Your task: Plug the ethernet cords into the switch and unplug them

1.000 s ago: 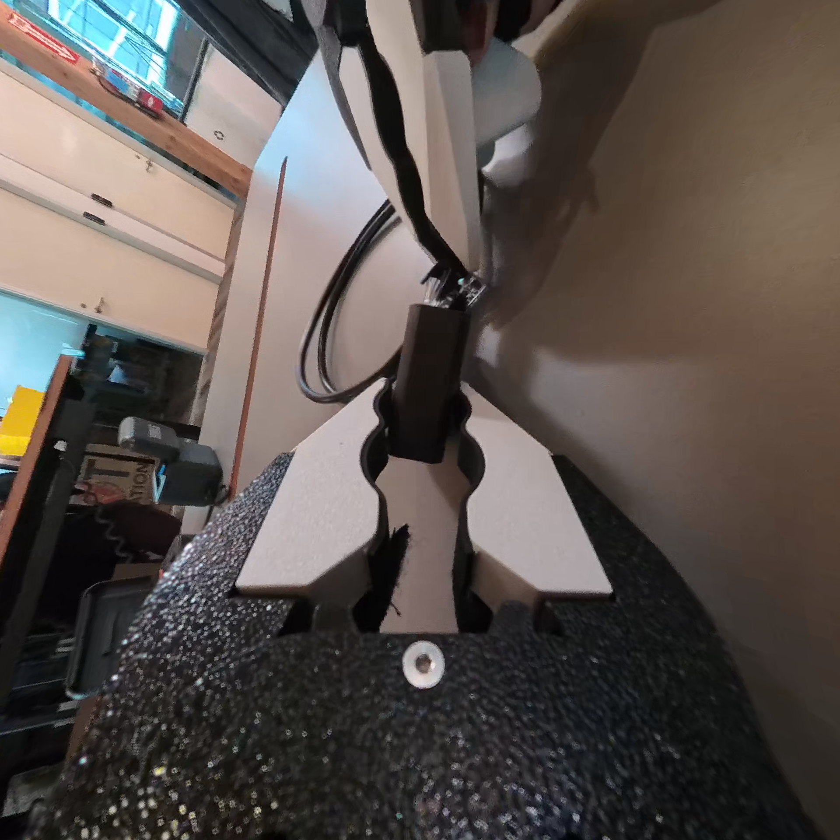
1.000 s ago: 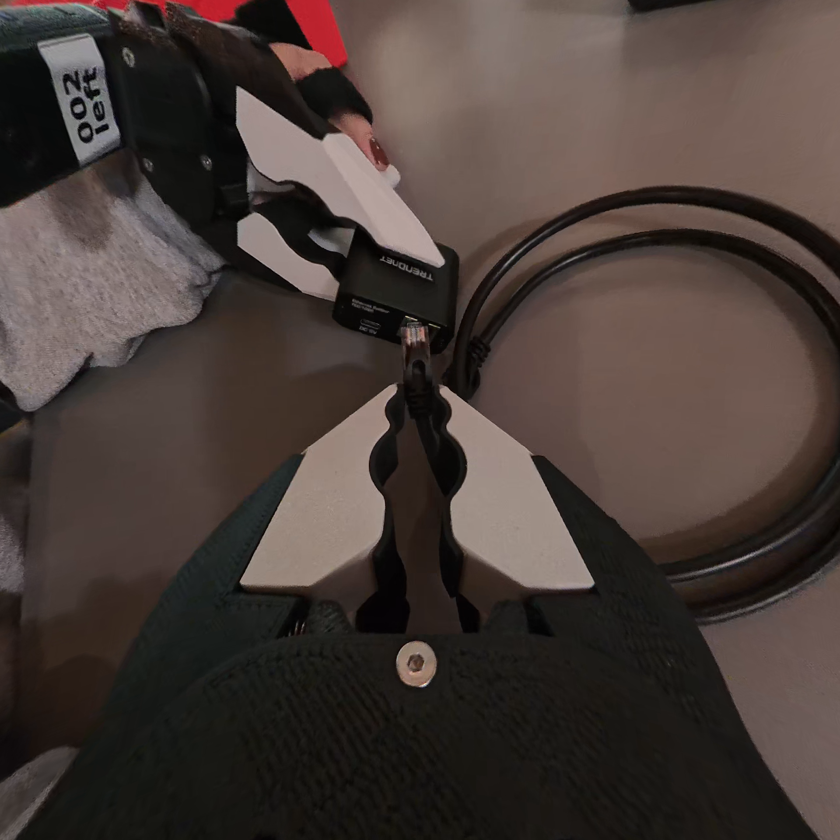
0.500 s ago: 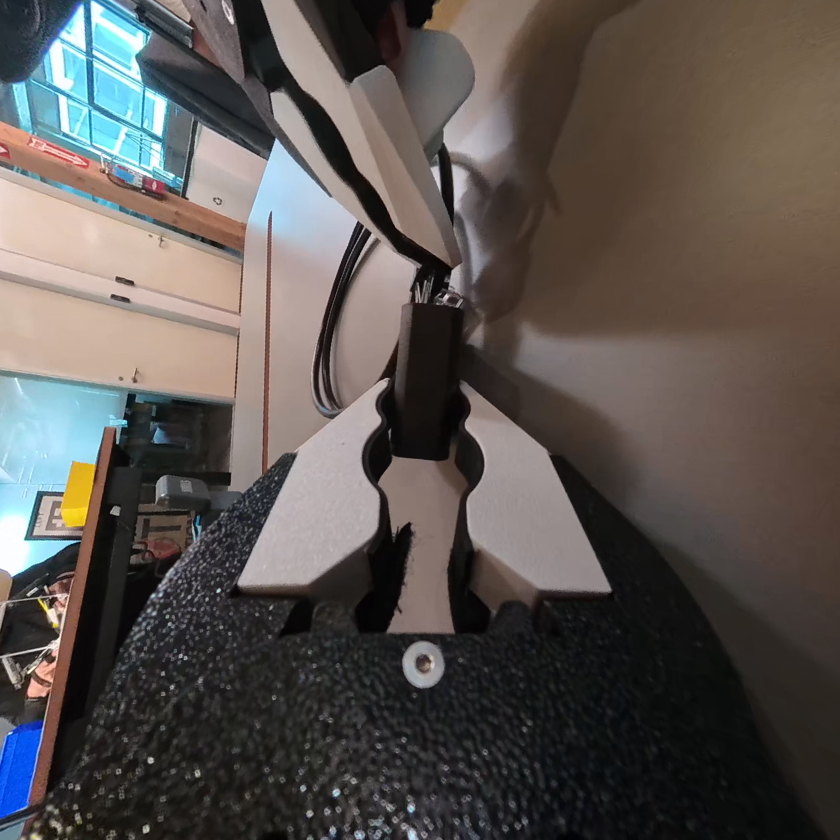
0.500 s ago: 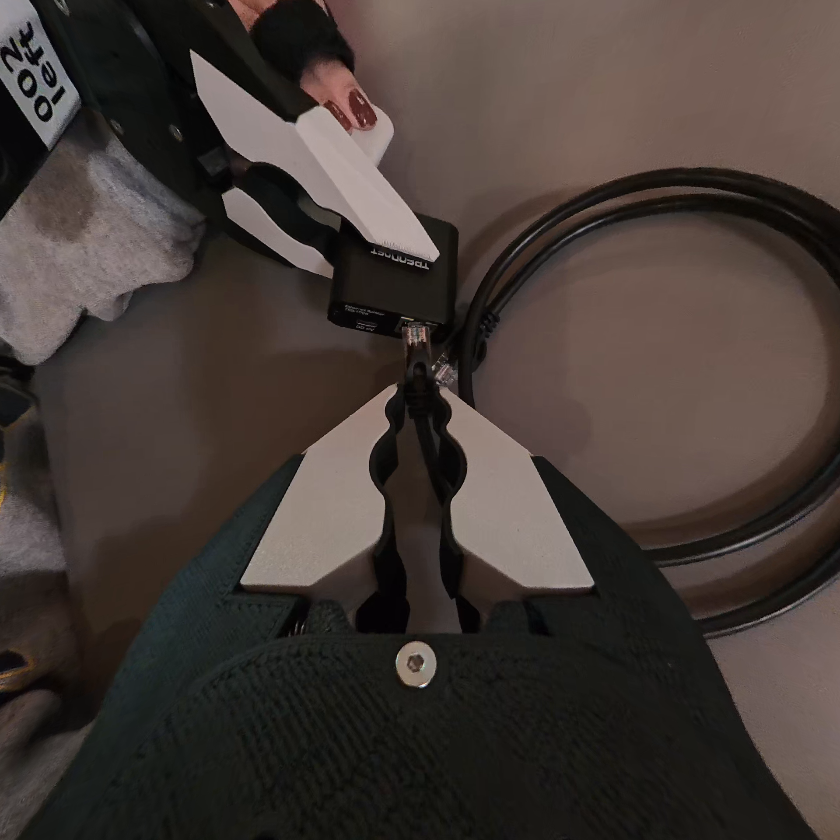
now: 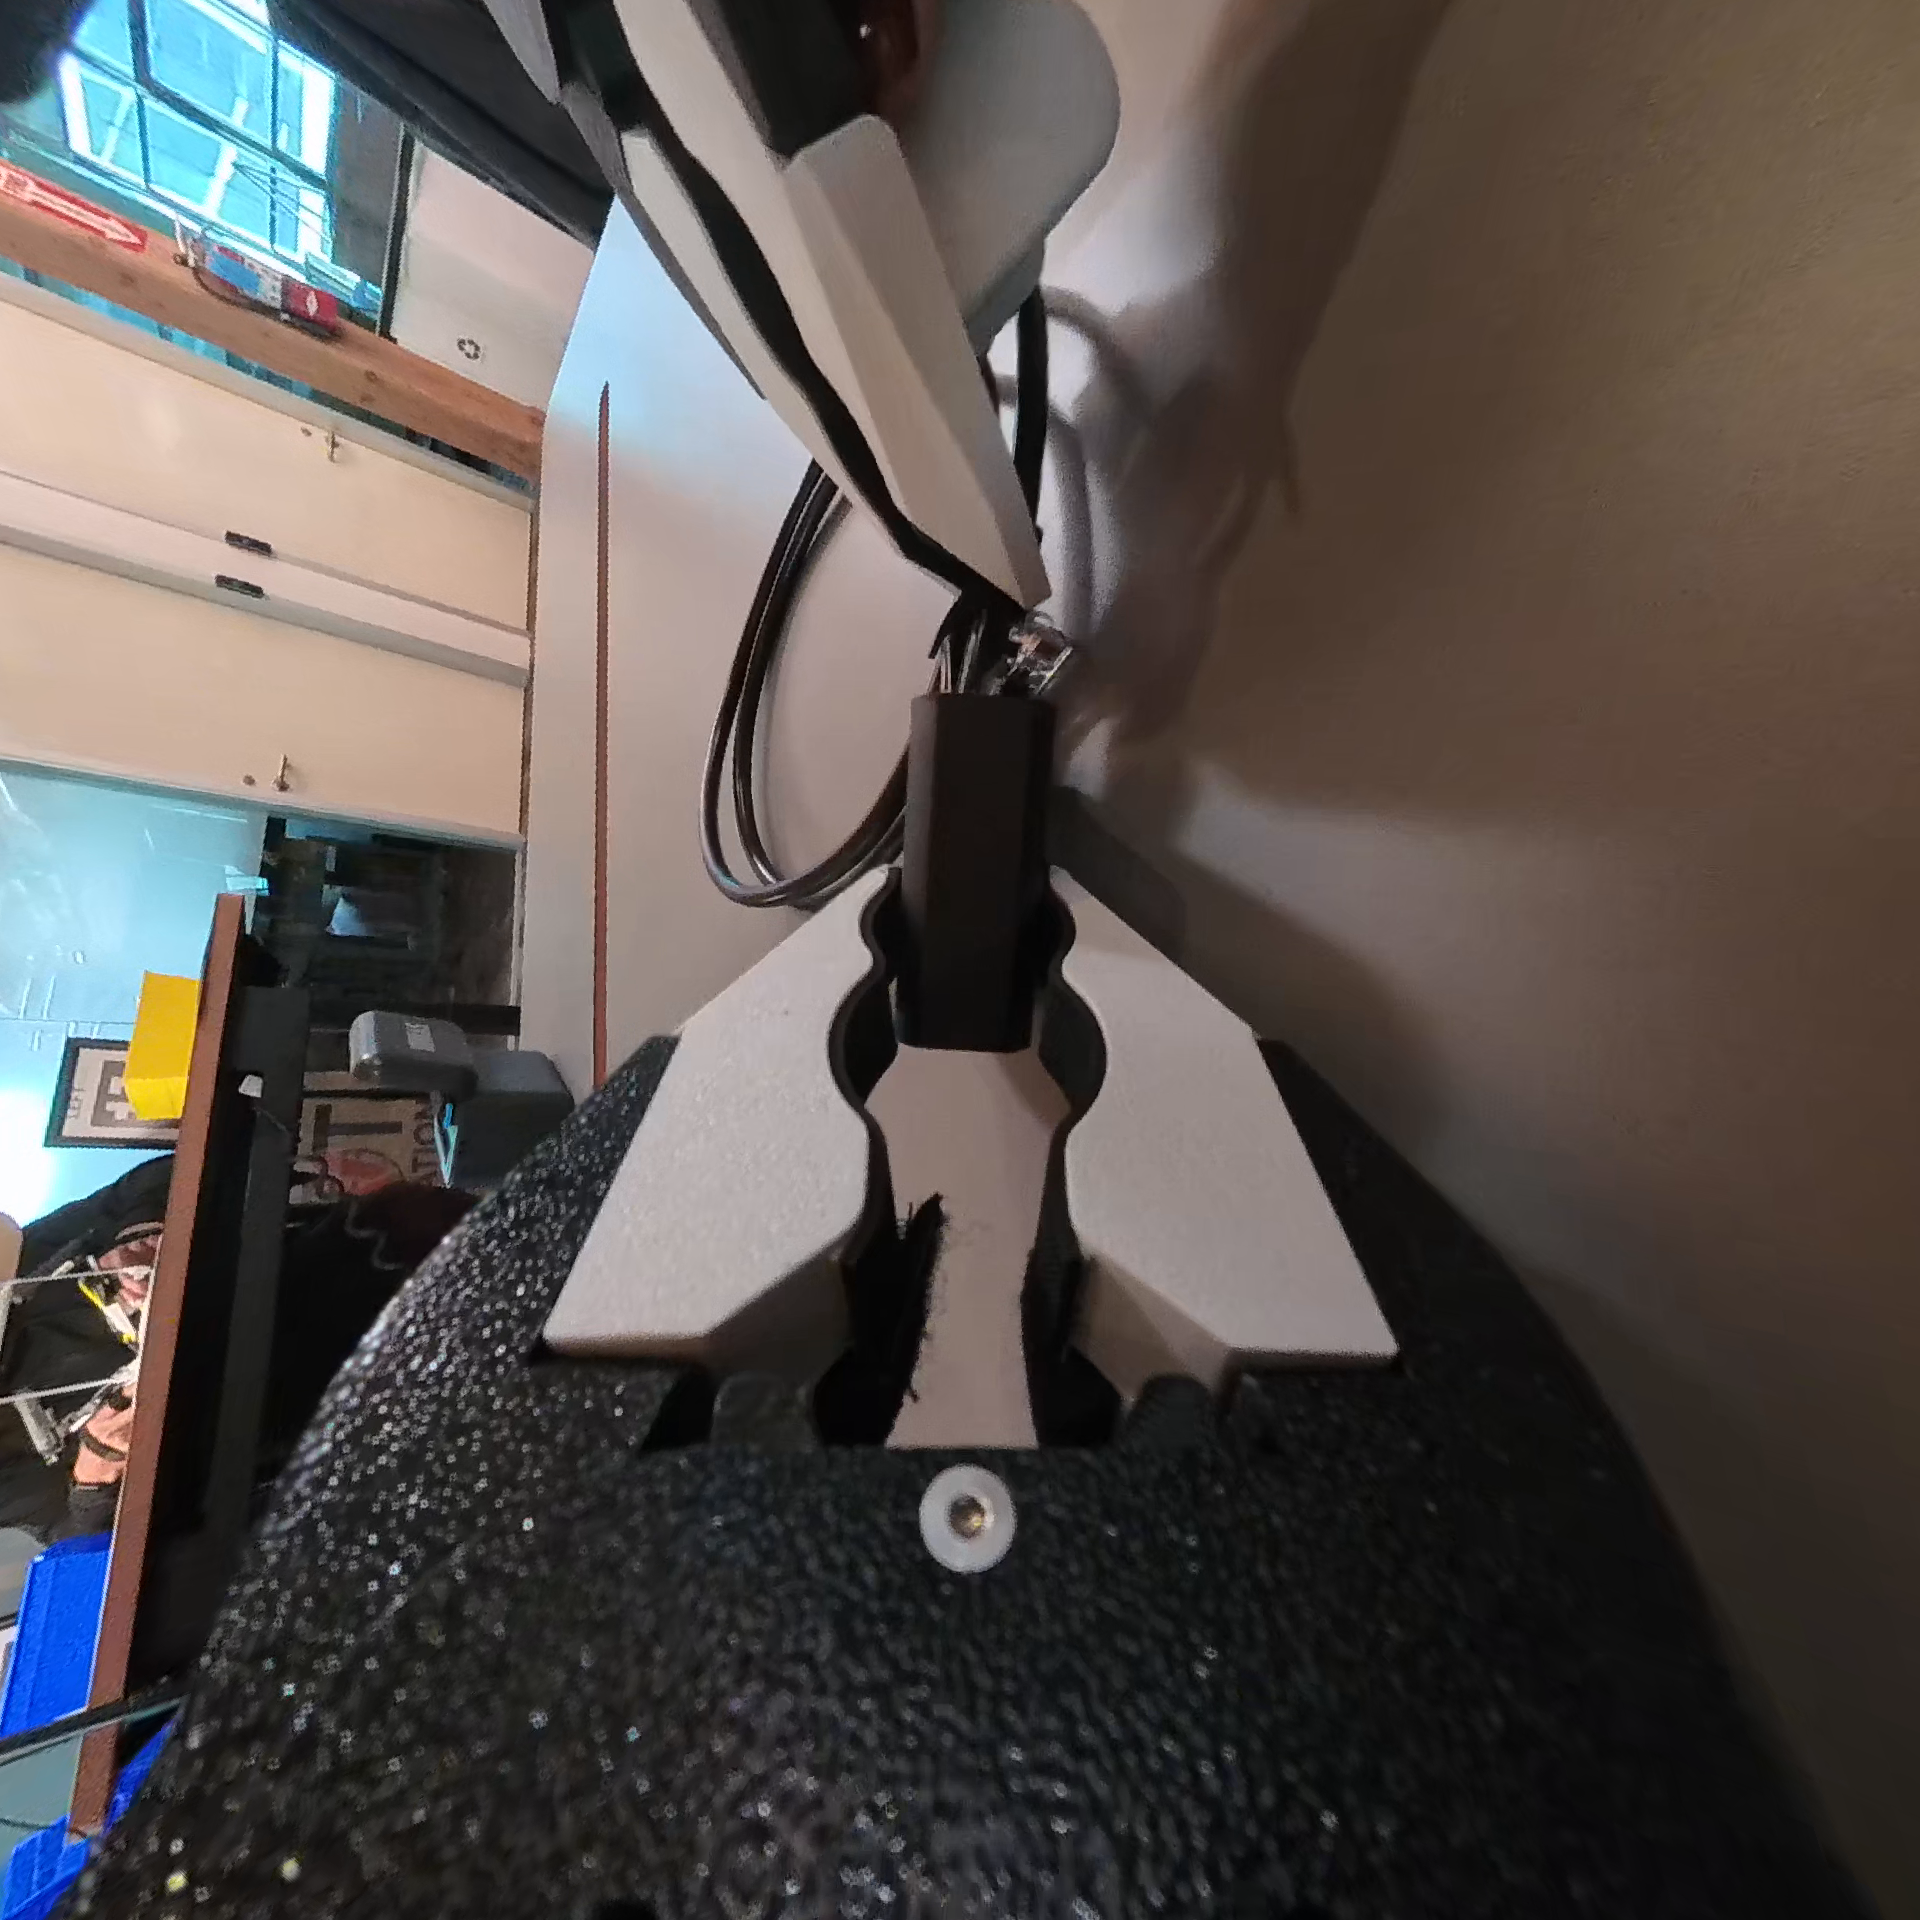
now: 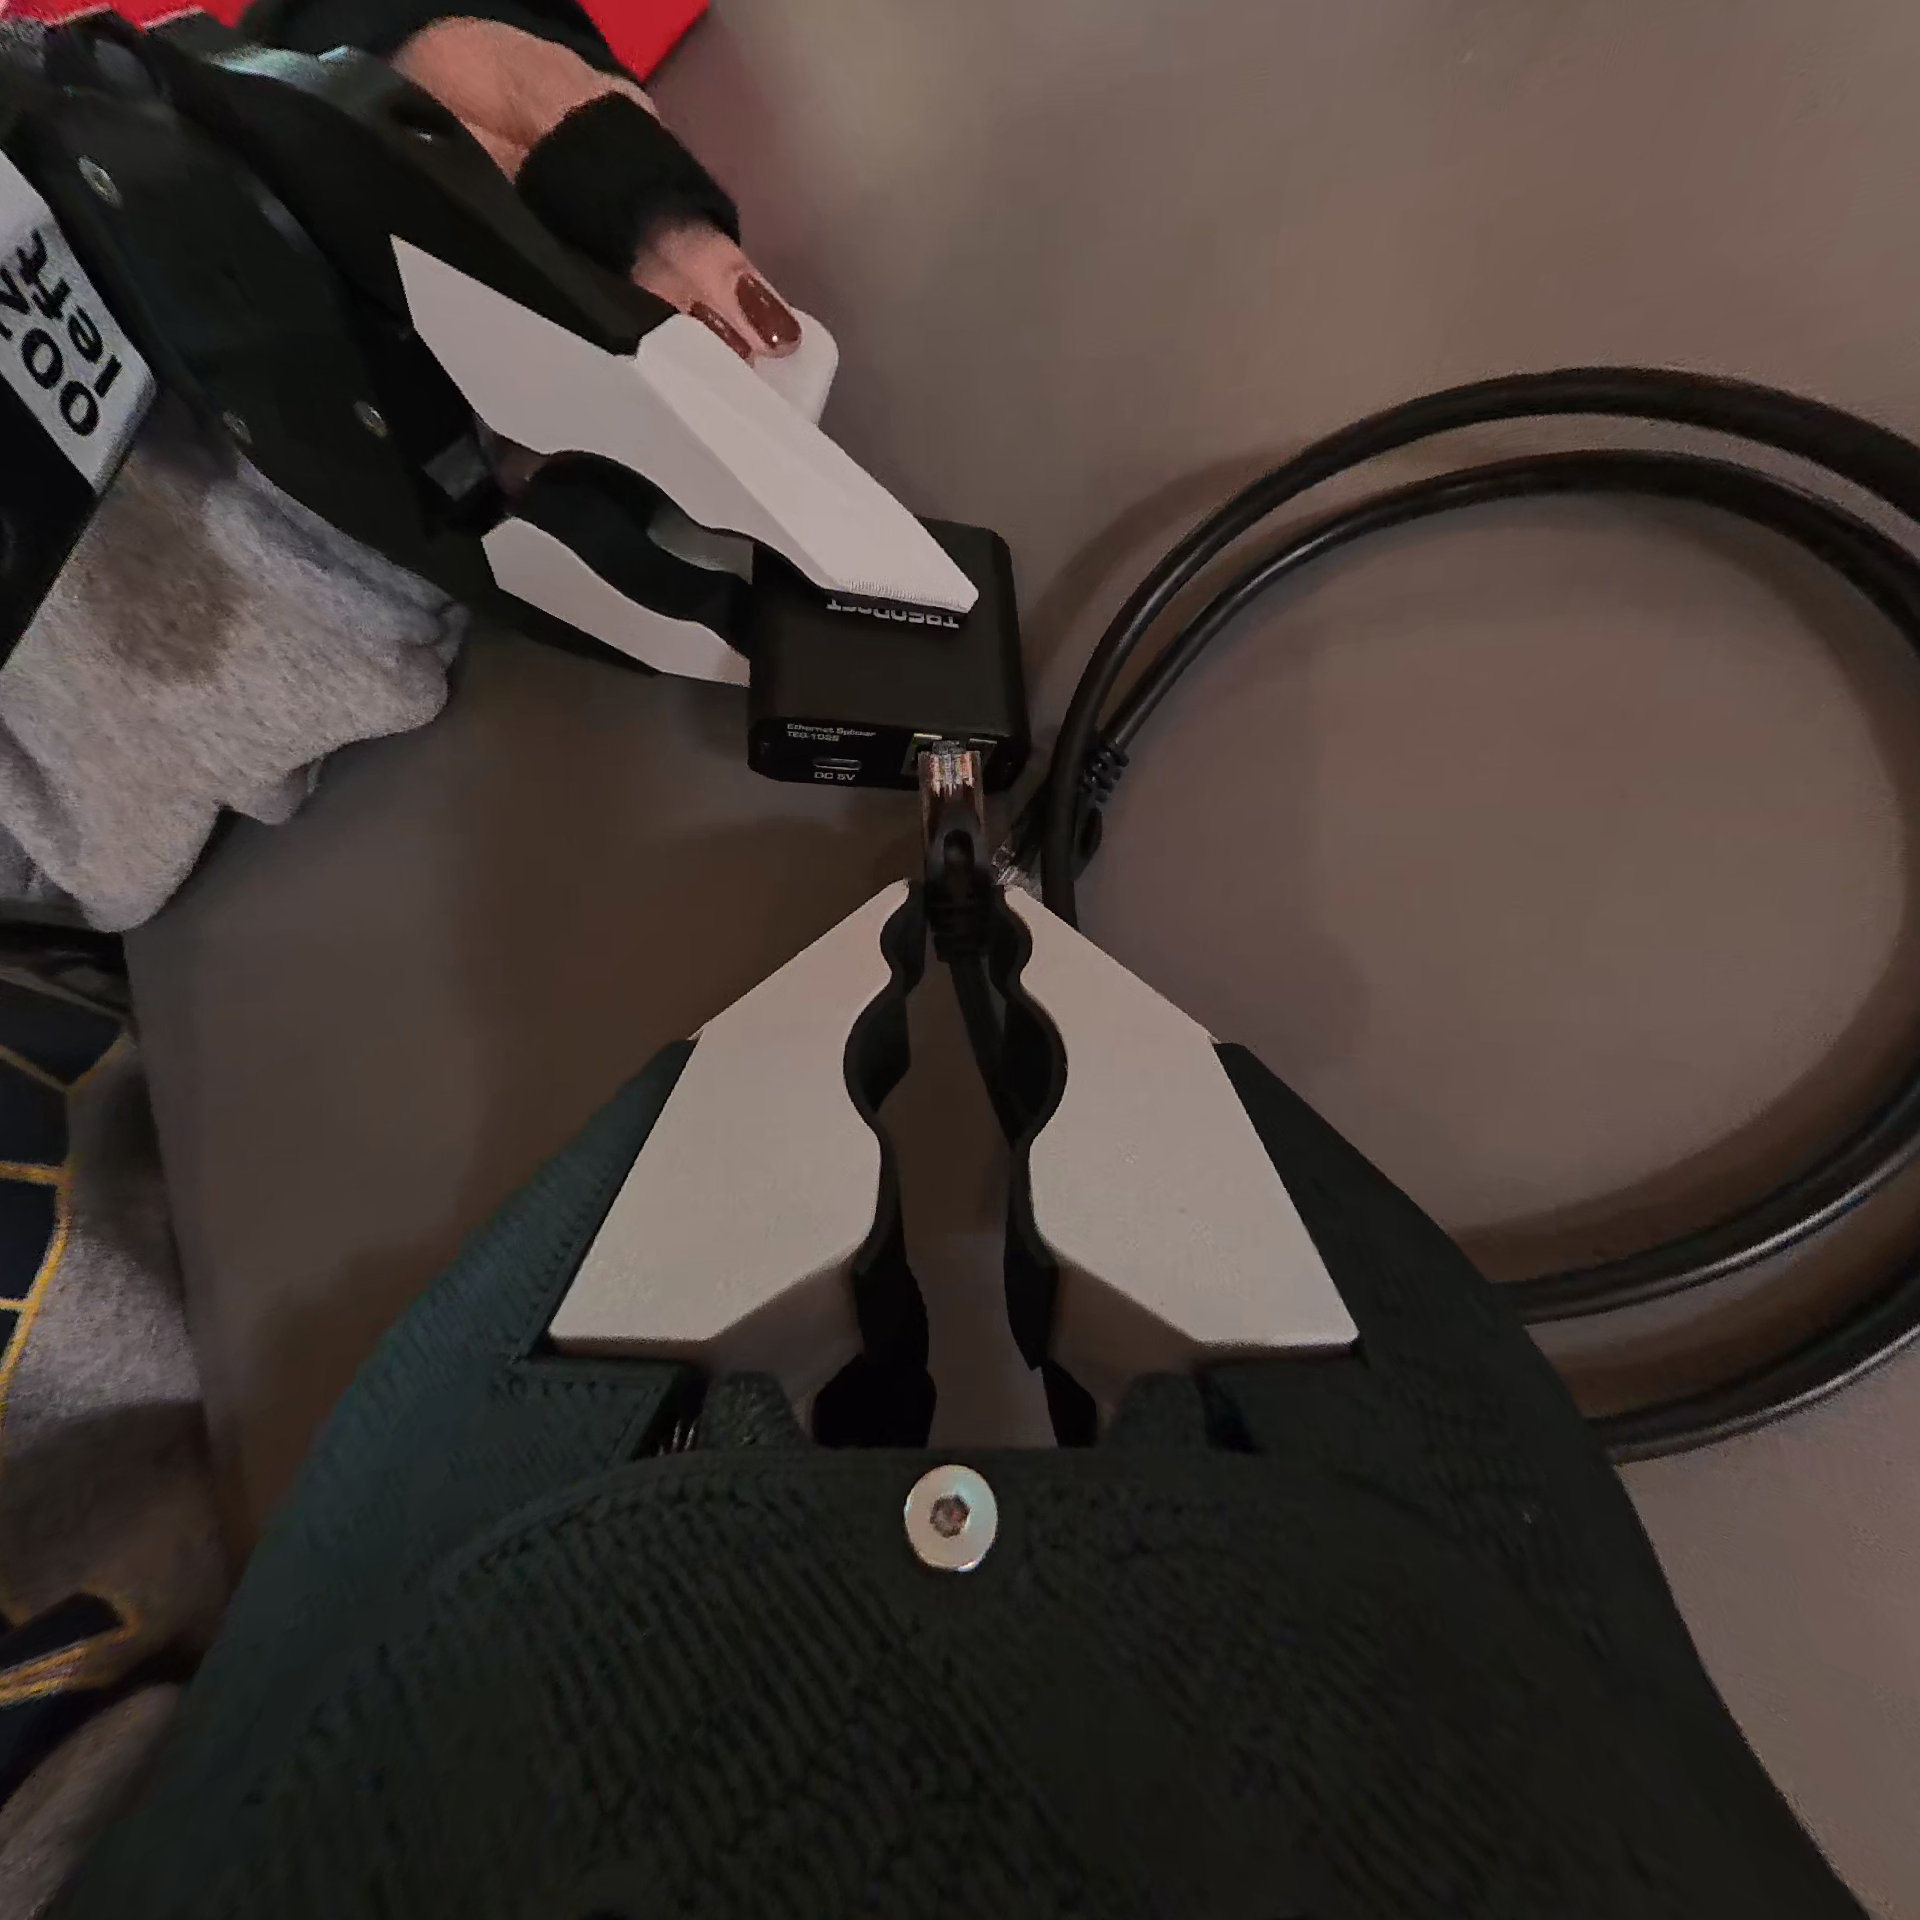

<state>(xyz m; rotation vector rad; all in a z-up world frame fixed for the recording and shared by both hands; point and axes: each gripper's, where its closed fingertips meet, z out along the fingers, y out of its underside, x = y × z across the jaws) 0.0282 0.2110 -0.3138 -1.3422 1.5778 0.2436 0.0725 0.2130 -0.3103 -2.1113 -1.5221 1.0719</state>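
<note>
While left gripper [image 6: 831,623] clamps switch [image 6: 883,675], plug [image 6: 951,774] at port

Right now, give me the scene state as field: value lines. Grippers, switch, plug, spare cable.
left gripper: shut on the switch, holding it at the table
right gripper: shut on the ethernet cord just behind its plug
plug: clear tip at the mouth of the switch's port; whether seated, cannot tell
port face: second, smaller socket to the left of the plug, empty
spare cable: black coil on the table, right of the switch
</note>
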